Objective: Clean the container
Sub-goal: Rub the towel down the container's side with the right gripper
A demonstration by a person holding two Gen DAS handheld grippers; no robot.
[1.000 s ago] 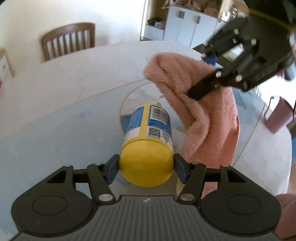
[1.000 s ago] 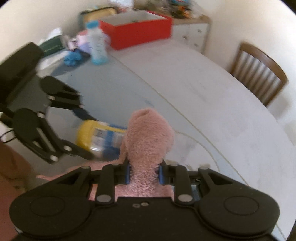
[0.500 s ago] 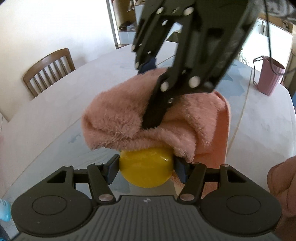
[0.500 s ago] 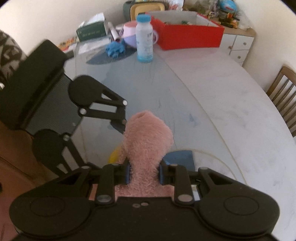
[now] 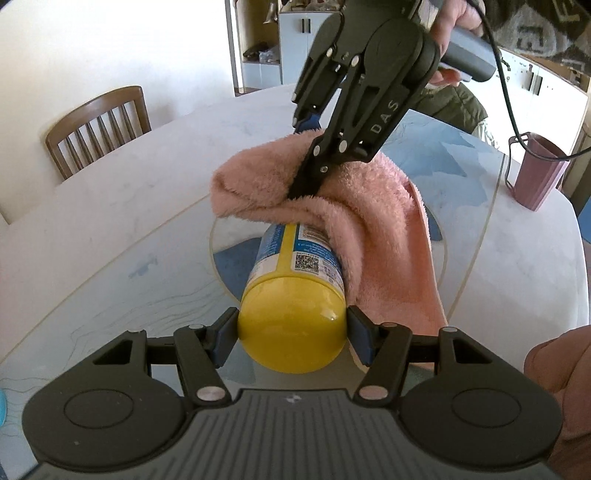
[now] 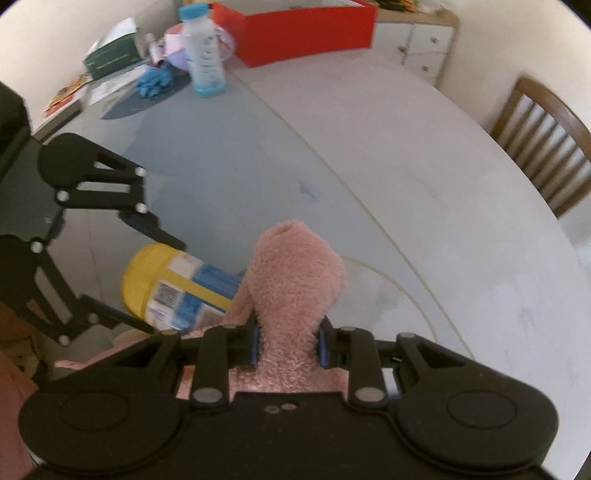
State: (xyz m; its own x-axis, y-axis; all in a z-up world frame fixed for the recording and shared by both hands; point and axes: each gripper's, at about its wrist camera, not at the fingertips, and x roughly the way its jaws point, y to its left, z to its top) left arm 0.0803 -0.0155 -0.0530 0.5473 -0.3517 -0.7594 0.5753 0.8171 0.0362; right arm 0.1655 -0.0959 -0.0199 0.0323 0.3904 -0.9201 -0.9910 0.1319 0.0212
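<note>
Sideways yellow-capped container (image 5: 295, 291), blue label, pink towel (image 5: 373, 218) draped over.

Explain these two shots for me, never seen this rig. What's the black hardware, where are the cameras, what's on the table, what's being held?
There is no robot here. A person holds a black two-finger gripper in each hand, and a wide-angle camera on each one looks forward along its fingers.

One picture is taken from the left gripper. It is shut on the yellow end of a container with a blue label, held on its side over the table. The other picture is taken from the right gripper, shut on a bunched pink towel.

The towel is draped over the far part of the container, so wiping appears to be under way.

Also there: a mauve jug, a bottle with a blue cap, a red box, blue gloves and a wooden chair.
</note>
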